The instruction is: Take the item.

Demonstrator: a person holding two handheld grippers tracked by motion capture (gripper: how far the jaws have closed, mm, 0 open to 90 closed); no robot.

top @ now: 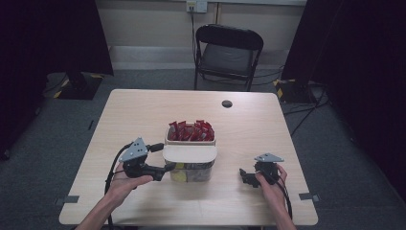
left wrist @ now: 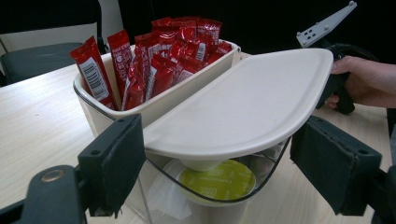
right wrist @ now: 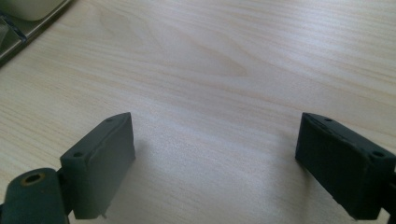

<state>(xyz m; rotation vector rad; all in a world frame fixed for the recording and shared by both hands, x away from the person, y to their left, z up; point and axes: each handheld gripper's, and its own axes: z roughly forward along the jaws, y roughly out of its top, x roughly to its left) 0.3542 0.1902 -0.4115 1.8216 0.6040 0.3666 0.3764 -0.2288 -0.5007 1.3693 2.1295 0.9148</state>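
A white bin packed with red sachets stands mid-table. In front of it a white lid lies over a clear container holding a green pod. My left gripper reaches in from the left, and its pads sit against the lid's two edges. My right gripper rests to the right of the container, open over bare wood, with nothing between its fingers. The left gripper view shows it beyond the lid, in a hand.
The wooden table has a small black round disc near its far edge. A black folding chair stands behind the table. Dark curtains hang at both sides. A corner of the clear container shows in the right gripper view.
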